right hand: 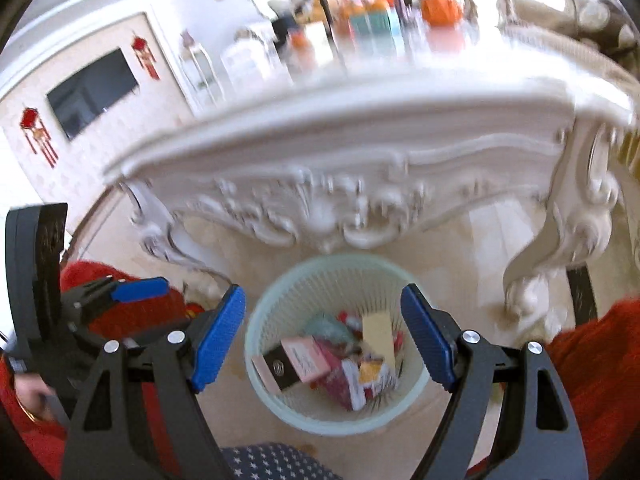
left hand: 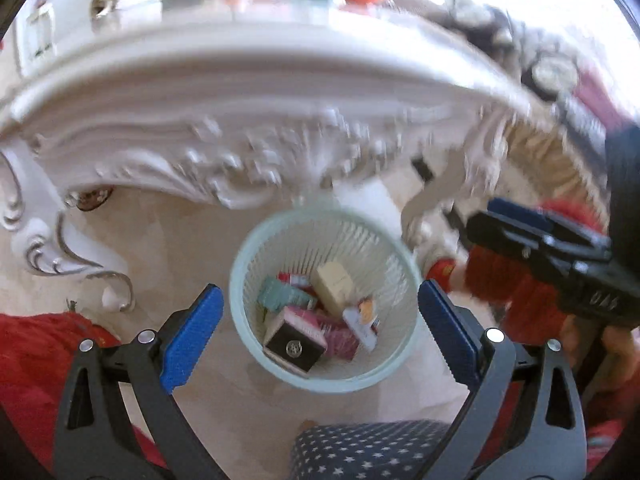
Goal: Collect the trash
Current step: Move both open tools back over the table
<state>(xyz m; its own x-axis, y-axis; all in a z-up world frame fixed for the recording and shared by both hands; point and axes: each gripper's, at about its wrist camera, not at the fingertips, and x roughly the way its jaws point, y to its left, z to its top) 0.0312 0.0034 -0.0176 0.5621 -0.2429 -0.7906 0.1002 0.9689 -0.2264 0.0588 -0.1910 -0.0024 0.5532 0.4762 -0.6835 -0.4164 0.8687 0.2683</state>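
1. The pale green mesh wastebasket (left hand: 324,300) is taken as the landmark: it stands on the floor just in front of the carved white counter (left hand: 256,92), under the counter's front edge, and already holds trash – a black-ended box (left hand: 294,346), a cream carton (left hand: 332,286), a teal pack (left hand: 280,296) and pink packets

2. The left claw (left hand: 320,340) is seen above the wastebasket with its blue pads spread wide to either side of the rim; nothing is held between them

3. The right claw (right hand: 322,340) is likewise seen wide open and empty above the wastebasket; in the left wrist view it appears to the right of the wastebasket (left hand: 520,220)

4. More items, orange and teal and too blurred to be named, are seen on the counter top beyond the wastebasket (right hand: 376,24); these are judged to be the trash not yet collected

5. Risk: the overhanging carved edge lies directly above and behind the wastebasket, so it could be struck by a claw that is raised without being drawn clear

6. Risk: the wastebasket looks light, so it could be tipped or pushed under the counter if its rim is caught by a pad

7. Risk: the two claws are close together over the wastebasket, so they could be knocked against each other

8. Risk: the crowded counter items could be toppled by a hurried reach
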